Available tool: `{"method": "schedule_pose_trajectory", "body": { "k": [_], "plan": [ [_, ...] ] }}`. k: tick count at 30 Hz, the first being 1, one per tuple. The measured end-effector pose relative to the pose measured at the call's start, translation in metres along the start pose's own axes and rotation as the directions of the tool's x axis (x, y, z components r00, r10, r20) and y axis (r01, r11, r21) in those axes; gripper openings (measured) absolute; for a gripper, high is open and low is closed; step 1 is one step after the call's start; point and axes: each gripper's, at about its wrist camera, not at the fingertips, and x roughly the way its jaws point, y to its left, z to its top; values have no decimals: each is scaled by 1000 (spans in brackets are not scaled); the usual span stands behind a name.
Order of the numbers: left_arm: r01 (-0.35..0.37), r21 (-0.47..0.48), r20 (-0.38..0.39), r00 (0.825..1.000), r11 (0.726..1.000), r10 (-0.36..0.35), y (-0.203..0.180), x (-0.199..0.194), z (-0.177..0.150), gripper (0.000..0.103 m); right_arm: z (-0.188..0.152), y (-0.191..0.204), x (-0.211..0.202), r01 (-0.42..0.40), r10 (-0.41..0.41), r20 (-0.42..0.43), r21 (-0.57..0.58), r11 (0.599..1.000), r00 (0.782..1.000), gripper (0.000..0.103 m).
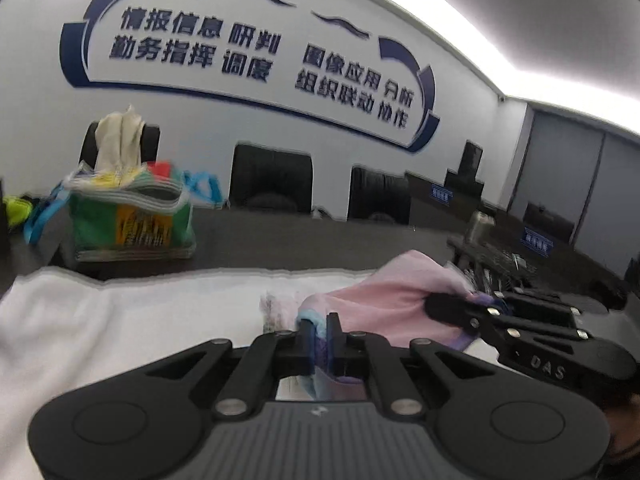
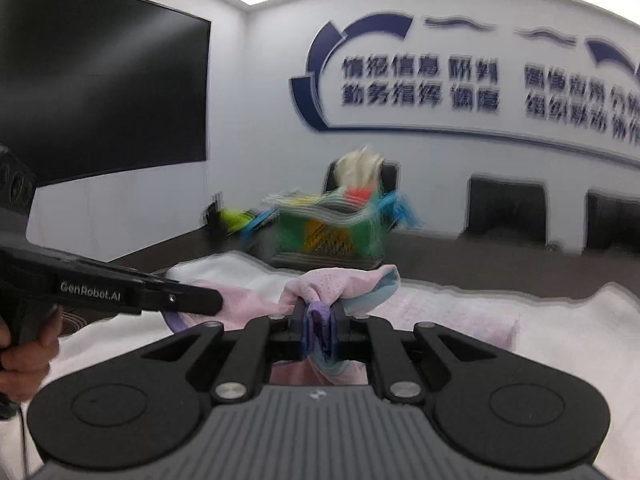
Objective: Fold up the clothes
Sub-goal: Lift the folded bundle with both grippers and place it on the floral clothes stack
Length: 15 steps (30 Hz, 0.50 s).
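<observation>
Two fisheye views look across a long dark conference bench (image 1: 320, 240) toward a white wall with large blue lettering (image 1: 260, 52); a big black wall screen (image 2: 100, 88) fills the far left of the right wrist view. A white cloth sheet (image 1: 100, 320) is spread over the near part of the bench. At the far left stands a green and orange bag stuffed with clothes (image 1: 132, 220), a cream garment poking out of its top. Black high-backed chairs (image 1: 272, 180) line the far side.

Near the middle, a soft pink garment with pale blue and purple trim (image 1: 384, 300) is bunched above the white sheet, held up between both tools. The left hand-held gripper (image 1: 319, 340) is clenched on a blue-and-purple edge of the garment, fabric pinched between its dark fingers. The right hand-held gripper (image 2: 320, 324) is likewise clamped on a purple fold of the same garment. A person's hand (image 2: 28, 356) grips the left tool's handle at the near left.
</observation>
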Motion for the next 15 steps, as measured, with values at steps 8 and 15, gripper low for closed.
{"method": "schedule_pose_trajectory", "body": {
  "k": [8,15],
  "plan": [
    [-2,-9,52,999,1000,3,-2,92,108,3,84,-66,81,51,-50,15,-7,999,999,9],
    [48,19,-179,983,999,-44,-13,204,24,6,9,-122,141,183,-166,-178,84,980,970,9]
  ]
}}
